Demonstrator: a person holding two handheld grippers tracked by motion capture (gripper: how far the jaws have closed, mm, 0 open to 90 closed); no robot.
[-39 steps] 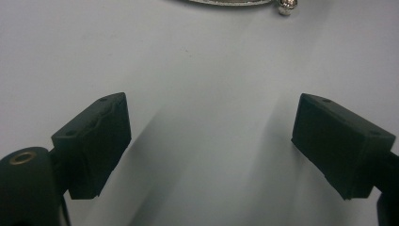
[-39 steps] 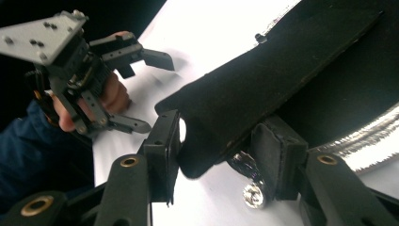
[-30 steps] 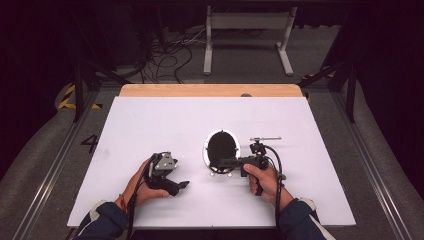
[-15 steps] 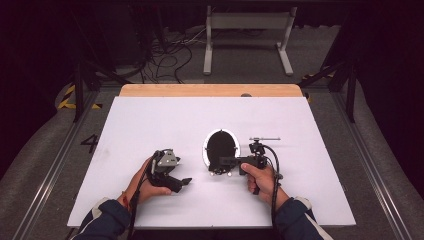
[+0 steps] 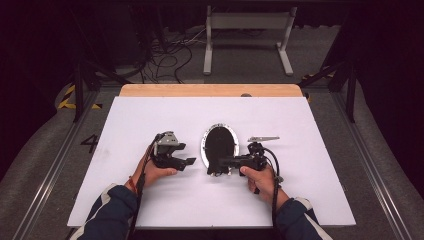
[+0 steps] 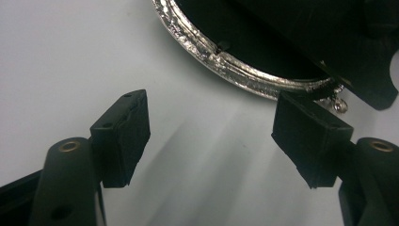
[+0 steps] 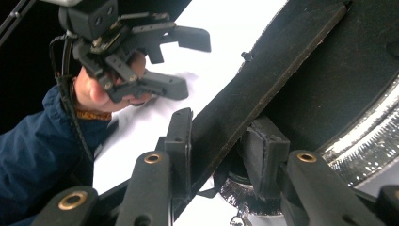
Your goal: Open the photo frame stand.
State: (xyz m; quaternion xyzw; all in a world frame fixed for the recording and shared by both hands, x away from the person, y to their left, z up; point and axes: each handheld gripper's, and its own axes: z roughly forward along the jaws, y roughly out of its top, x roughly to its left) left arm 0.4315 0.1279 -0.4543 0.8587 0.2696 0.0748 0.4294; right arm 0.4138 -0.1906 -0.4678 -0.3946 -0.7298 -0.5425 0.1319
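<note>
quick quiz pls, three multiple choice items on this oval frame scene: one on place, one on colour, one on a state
1. Where does the oval frame lie?
a) on the wooden strip at the far edge
b) between the two grippers
c) left of both grippers

2. What colour is the frame's rim?
a) red
b) green
c) silver

3. How do the left gripper's jaws stand?
a) open, nothing between them
b) clamped on the frame
c) clamped on a cable

Answers:
1 b: the oval frame lies between the left gripper and the right gripper, whose jaws have just been closing and clamp its black back stand.
2 c: the rim glints silver.
3 a: the jaws have just been closing a little, yet stand apart over the bare white sheet.
</note>
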